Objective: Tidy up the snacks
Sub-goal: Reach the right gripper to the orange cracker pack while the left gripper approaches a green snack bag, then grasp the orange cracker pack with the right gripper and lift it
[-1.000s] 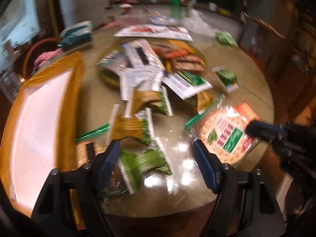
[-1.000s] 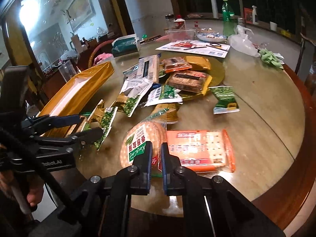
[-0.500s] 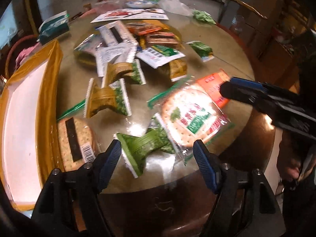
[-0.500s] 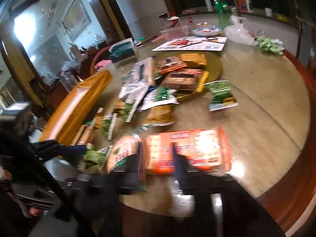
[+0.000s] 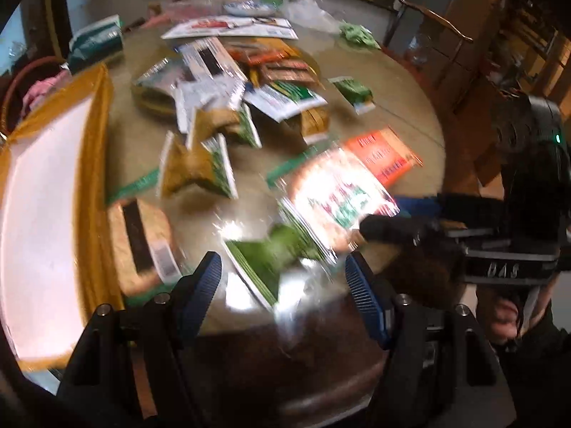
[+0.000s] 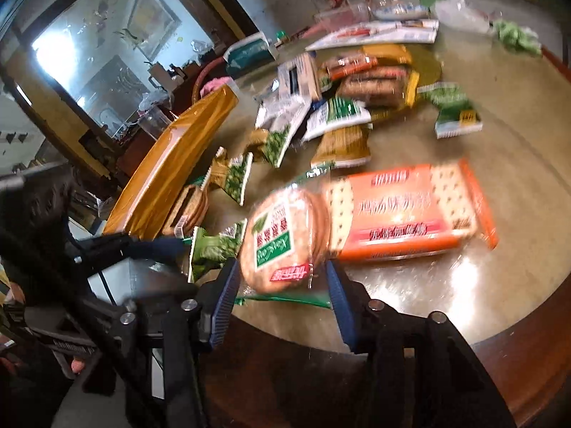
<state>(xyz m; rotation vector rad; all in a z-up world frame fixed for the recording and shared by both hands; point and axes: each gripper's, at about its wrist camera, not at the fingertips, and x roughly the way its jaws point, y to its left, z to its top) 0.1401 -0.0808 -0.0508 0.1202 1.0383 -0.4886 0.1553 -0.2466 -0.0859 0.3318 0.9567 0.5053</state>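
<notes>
While both views were smeared by motion blur, a round table (image 6: 517, 185) filled them, strewn with snack packets. A yellow tray (image 5: 46, 214) sat at its left edge. Near the front edge lay an orange cracker pack (image 6: 407, 210), touching a round cracker pack (image 6: 285, 239). The right gripper (image 6: 282, 303) was spread wide around that round pack's near end. The left gripper (image 5: 285, 292) was spread wide too, empty, above a small green packet (image 5: 264, 264).

Left gripper (image 5: 283, 287), black frame, blue ribbed pads, silver screws
</notes>
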